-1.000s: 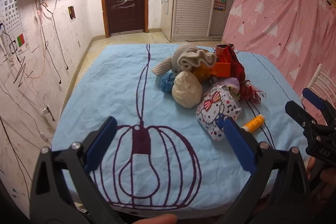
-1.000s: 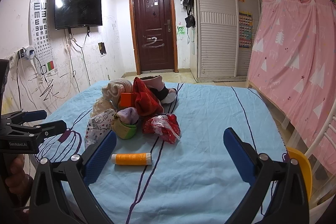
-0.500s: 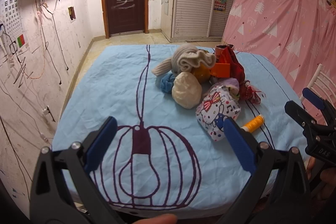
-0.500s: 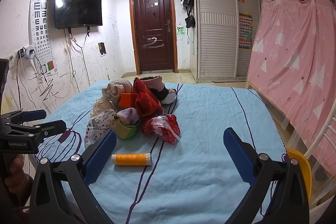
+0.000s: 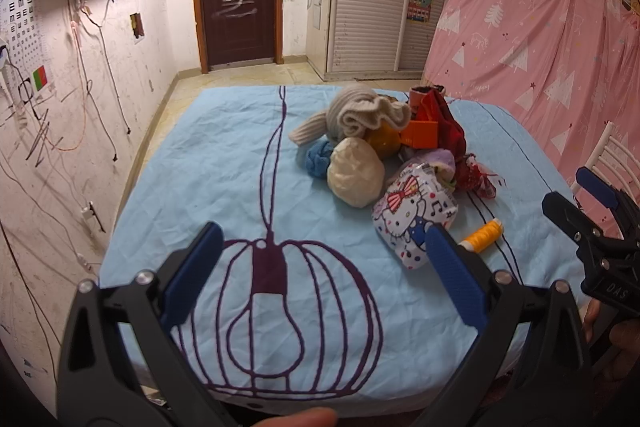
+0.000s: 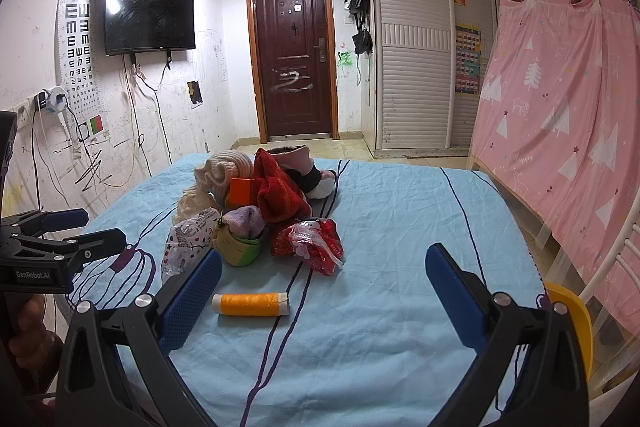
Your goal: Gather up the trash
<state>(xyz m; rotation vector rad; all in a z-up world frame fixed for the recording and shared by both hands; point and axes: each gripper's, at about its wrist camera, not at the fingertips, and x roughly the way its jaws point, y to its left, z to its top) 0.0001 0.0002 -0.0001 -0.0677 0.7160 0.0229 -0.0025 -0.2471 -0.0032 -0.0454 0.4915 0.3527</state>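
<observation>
On the light blue bed sheet (image 5: pixel 224 171) (image 6: pixel 400 227) lies a pile: a beige knit hat (image 5: pixel 364 115) (image 6: pixel 224 167), a cream ball (image 5: pixel 354 177), a white cartoon-printed bag (image 5: pixel 414 211) (image 6: pixel 184 239), a crumpled red plastic wrapper (image 6: pixel 310 245) (image 5: pixel 478 179), red cloth (image 6: pixel 278 193) and an orange box (image 6: pixel 239 191). An orange thread spool (image 6: pixel 251 303) (image 5: pixel 482 235) lies apart, nearest me. My left gripper (image 5: pixel 324 267) (image 6: pixel 82 233) hovers open over the front edge. My right gripper (image 6: pixel 324 281) (image 5: pixel 586 197) is open, just short of the spool.
A pink curtain (image 6: pixel 560 115) hangs along the right side of the bed. A yellow object (image 6: pixel 572 311) and a white chair back (image 5: pixel 616 159) stand at the bed's right edge. Beyond the bed are a dark door (image 6: pixel 294 55) and a wall-mounted TV (image 6: pixel 148 7).
</observation>
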